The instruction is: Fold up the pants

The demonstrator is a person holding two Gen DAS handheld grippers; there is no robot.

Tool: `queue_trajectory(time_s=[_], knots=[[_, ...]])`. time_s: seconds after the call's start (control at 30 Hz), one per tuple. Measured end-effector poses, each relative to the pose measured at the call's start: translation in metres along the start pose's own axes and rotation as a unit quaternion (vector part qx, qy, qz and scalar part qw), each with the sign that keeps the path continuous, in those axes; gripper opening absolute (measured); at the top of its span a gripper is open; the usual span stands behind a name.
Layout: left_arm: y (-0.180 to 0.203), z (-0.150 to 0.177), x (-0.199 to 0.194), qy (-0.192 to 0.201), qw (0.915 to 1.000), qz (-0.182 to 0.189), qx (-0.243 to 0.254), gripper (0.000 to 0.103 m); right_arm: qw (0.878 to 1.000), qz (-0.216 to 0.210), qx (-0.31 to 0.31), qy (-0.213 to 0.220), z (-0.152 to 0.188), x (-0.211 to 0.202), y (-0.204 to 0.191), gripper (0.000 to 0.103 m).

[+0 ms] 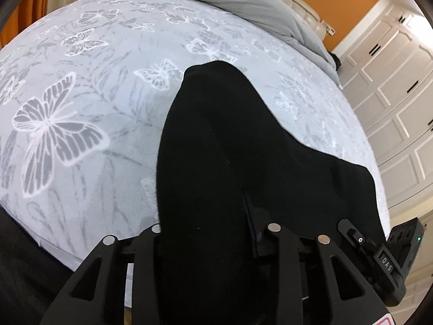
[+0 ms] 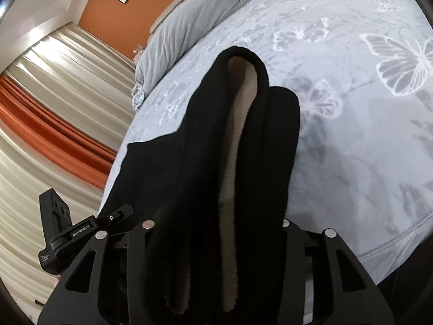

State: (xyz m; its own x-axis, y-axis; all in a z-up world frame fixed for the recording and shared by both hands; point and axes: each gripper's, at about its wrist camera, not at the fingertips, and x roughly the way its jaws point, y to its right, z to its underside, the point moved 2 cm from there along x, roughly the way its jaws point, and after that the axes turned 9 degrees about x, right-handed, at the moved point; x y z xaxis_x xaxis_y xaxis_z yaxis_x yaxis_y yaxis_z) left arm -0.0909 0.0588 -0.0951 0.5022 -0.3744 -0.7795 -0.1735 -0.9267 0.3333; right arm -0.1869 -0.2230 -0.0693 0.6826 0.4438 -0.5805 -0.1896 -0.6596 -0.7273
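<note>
Bed [image 1: 81,103]: broad, covered in soft pale plush printed with grey butterflies. Pants [image 1: 216,140]: black, heavy, with a tan fleecy lining showing in the right view; lifted over the bed's near part, long axis running from the tongs toward its far end, where the cloth sags. Left gripper [image 1: 213,233] and right gripper [image 2: 216,227]: side by side, about equally near, each partly closed with bunched fabric pinched between its jaws

Left tongs [image 1: 211,243] clamp black pants [image 1: 230,149], which drape onto the butterfly-print bedspread [image 1: 81,108].
</note>
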Motion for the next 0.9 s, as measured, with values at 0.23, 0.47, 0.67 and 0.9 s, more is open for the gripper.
queue_trajectory(time_s=[0.23,0.47,0.67,0.9], knots=[[0.020,-0.005,-0.035,0.014,0.9997,-0.001,0.020,0.026,1.000,-0.025,-0.012,0.002,0.003,-0.025,-0.025,0.041],[0.043,-0.010,-0.079,0.032,0.9985,0.013,0.044,0.024,0.999,-0.049,-0.023,0.002,0.010,-0.051,-0.047,0.041],[0.057,-0.021,-0.124,0.071,0.9954,0.027,0.058,0.024,0.995,-0.078,-0.053,0.021,0.006,-0.084,-0.080,0.041],[0.075,-0.046,-0.180,0.136,0.9860,0.049,0.083,0.024,0.984,-0.125,-0.106,0.072,-0.015,-0.127,-0.132,0.041]])
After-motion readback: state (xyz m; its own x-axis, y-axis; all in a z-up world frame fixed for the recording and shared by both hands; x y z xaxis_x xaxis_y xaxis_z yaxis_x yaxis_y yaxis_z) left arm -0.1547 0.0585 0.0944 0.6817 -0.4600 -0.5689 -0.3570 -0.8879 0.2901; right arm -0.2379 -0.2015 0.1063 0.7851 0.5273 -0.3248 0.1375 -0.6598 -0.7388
